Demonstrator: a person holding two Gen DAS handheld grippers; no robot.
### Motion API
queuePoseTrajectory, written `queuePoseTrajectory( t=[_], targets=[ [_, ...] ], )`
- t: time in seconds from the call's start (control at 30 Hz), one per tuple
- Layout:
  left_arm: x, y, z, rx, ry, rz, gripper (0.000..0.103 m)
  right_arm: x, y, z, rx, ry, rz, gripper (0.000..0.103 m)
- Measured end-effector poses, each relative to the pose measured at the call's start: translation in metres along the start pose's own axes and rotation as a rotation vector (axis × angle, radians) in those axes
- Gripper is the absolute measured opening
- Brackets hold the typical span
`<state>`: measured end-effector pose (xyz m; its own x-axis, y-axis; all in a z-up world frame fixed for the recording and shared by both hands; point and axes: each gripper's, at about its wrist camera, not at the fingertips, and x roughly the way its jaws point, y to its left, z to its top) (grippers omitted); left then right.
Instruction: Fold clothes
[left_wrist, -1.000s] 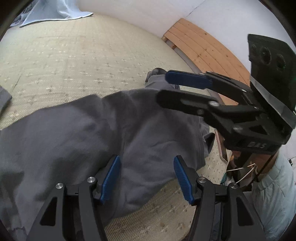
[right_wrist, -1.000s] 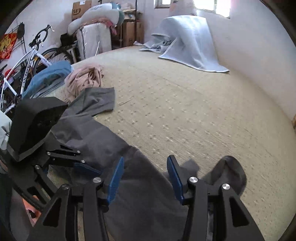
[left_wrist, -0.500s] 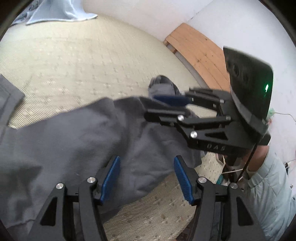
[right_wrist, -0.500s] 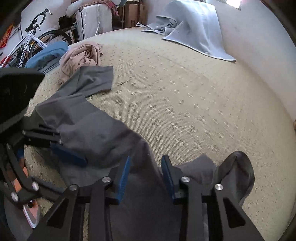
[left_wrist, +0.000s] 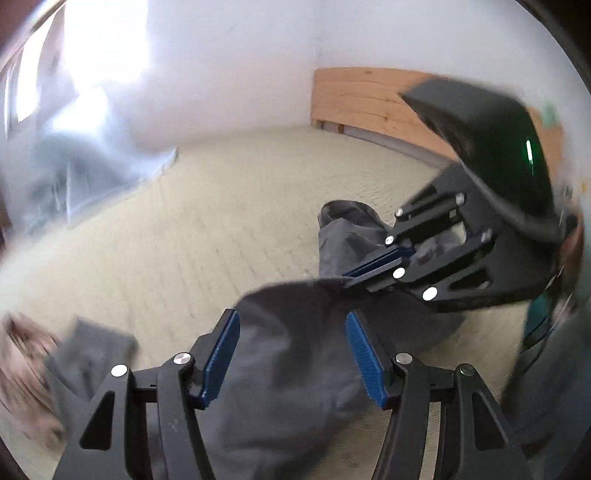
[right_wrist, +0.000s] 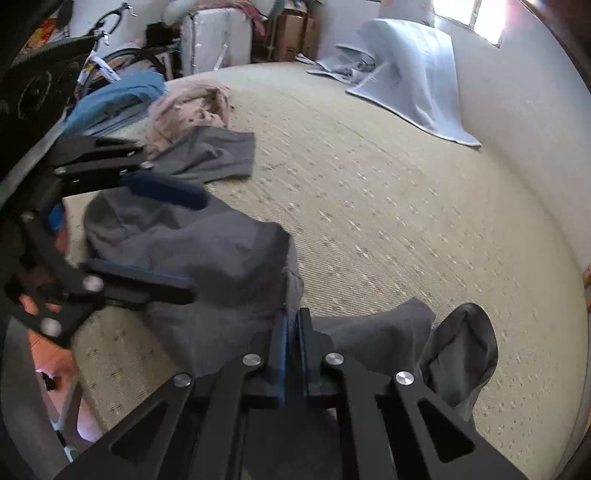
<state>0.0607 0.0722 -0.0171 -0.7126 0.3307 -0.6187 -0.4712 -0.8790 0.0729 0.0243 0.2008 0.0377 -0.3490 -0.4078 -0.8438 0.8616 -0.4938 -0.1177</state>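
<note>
A dark grey garment (right_wrist: 221, 258) lies rumpled on the beige patterned mat (right_wrist: 388, 206). One flat end (right_wrist: 218, 155) stretches toward the far left; a bunched end (right_wrist: 461, 354) sits at the near right. My right gripper (right_wrist: 291, 325) is shut, pinching a raised fold of the grey cloth. In the blurred left wrist view, the right gripper (left_wrist: 373, 269) clamps the edge of the grey garment (left_wrist: 288, 373). My left gripper (left_wrist: 291, 354) is open and hovers over the cloth, its blue pads apart with nothing between them. From the right wrist, the left gripper (right_wrist: 192, 243) spans the garment's left part.
A pink garment (right_wrist: 192, 107) and a blue one (right_wrist: 114, 96) lie heaped at the mat's far left. Behind them are a bicycle (right_wrist: 122, 55) and boxes. A pale blue blanket (right_wrist: 410, 74) drapes by the far wall. Wooden slats (left_wrist: 369, 99) lean against the wall on the right.
My right gripper closed from open onto a fold of the grey garment. The left gripper stayed open and swung, tilting its view up toward the wall. The cloth has bunched up.
</note>
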Motion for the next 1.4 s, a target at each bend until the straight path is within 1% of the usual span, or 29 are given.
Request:
queuePoseTrajectory(
  t=[0.03,0.13,0.23,0.33,0.43,0.53,0.57,0.6,0.67,0.7,0.83,0.87,0.9,1.0,1.13,1.27,1.33,1.37,1.4],
  targets=[
    [-0.001,-0.009,0.000,0.063,-0.022,0.036,0.064,-0.004,0.001,-0.001,-0.007,-0.009,0.009,0.004],
    [0.002,-0.041,-0.007,0.311,-0.080,0.179,0.064,-0.014,0.005,-0.005,-0.028,-0.027,0.030,0.004],
    [0.009,-0.062,-0.017,0.481,-0.095,0.253,0.064,-0.019,0.010,-0.010,-0.056,-0.023,0.037,0.004],
    [0.017,-0.076,-0.020,0.576,-0.105,0.278,0.064,-0.022,0.016,-0.012,-0.085,-0.016,0.046,0.004],
    [0.024,-0.082,-0.020,0.620,-0.103,0.296,0.064,-0.026,0.023,-0.014,-0.112,-0.010,0.056,0.004],
    [0.028,-0.086,-0.020,0.668,-0.106,0.323,0.056,-0.028,0.027,-0.016,-0.128,-0.006,0.061,0.004],
    [0.028,-0.088,-0.021,0.686,-0.108,0.327,0.050,-0.029,0.028,-0.017,-0.131,-0.005,0.062,0.004],
    [0.029,-0.089,-0.021,0.704,-0.111,0.332,0.047,-0.029,0.028,-0.017,-0.133,-0.004,0.064,0.004],
    [0.030,-0.092,-0.022,0.726,-0.115,0.336,0.046,-0.029,0.028,-0.018,-0.134,0.000,0.065,0.004],
    [0.032,-0.094,-0.022,0.736,-0.115,0.334,0.042,-0.029,0.029,-0.018,-0.136,0.000,0.066,0.004],
    [0.036,-0.099,-0.022,0.773,-0.118,0.328,0.040,-0.029,0.030,-0.019,-0.143,0.002,0.068,0.004],
    [0.035,-0.099,-0.022,0.774,-0.115,0.326,0.037,-0.029,0.030,-0.019,-0.144,0.003,0.069,0.004],
    [0.035,-0.100,-0.022,0.775,-0.112,0.324,0.031,-0.029,0.030,-0.018,-0.145,0.004,0.070,0.004],
    [0.035,-0.099,-0.020,0.770,-0.105,0.315,0.018,-0.029,0.031,-0.018,-0.147,0.004,0.074,0.004],
    [0.041,-0.099,-0.017,0.774,-0.105,0.323,0.007,-0.031,0.029,-0.018,-0.133,-0.018,0.080,0.004],
    [0.043,-0.094,-0.012,0.759,-0.110,0.347,0.005,-0.034,0.027,-0.017,-0.119,-0.039,0.086,0.007],
    [0.043,-0.087,-0.004,0.719,-0.122,0.363,0.005,-0.035,0.026,-0.016,-0.111,-0.050,0.089,0.007],
    [0.042,-0.083,-0.002,0.694,-0.125,0.369,0.005,-0.040,0.022,-0.017,-0.091,-0.072,0.092,0.009],
    [0.041,-0.077,0.003,0.655,-0.126,0.372,0.005,-0.045,0.015,-0.017,-0.059,-0.108,0.068,0.018]
  ],
)
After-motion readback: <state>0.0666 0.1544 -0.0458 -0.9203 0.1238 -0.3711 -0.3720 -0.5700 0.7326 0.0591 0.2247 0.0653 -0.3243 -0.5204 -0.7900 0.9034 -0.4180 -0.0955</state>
